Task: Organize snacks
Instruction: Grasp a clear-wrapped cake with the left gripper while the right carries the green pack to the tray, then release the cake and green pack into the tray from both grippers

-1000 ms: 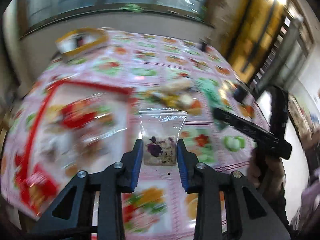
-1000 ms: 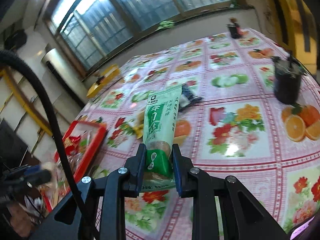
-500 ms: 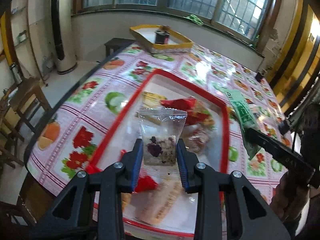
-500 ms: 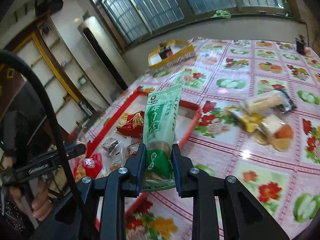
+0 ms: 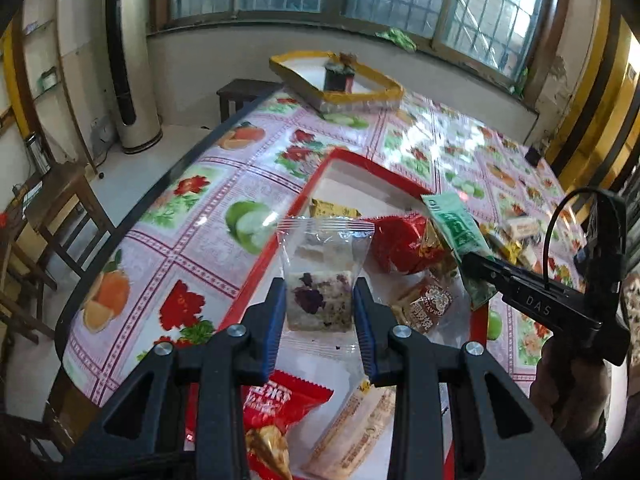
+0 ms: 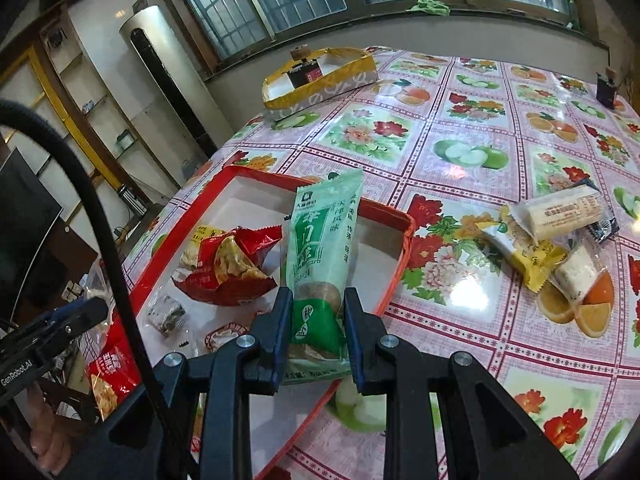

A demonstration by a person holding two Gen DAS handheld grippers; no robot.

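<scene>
My left gripper (image 5: 320, 312) is shut on a clear packet with a purple-speckled cake (image 5: 320, 292), held above the red tray (image 5: 280, 248). My right gripper (image 6: 316, 328) is shut on a tall green snack packet (image 6: 324, 248), held over the red tray's (image 6: 404, 256) right rim; the packet also shows in the left wrist view (image 5: 456, 228). The tray holds a red crisp bag (image 6: 228, 268), a small clear packet (image 6: 166, 314) and other wrapped snacks. Several loose snacks (image 6: 556, 232) lie on the tablecloth to the right.
A yellow-rimmed box (image 6: 320, 76) with a dark jar stands at the table's far side. A small dark cup (image 6: 606, 90) is at the far right. The table edge (image 5: 160, 184) drops to the floor on the left, with wooden chairs (image 5: 40, 240) beside it.
Both grippers have swung left from the loose snack pile to over the red tray, each still holding its packet. The tray now fills the near view.
</scene>
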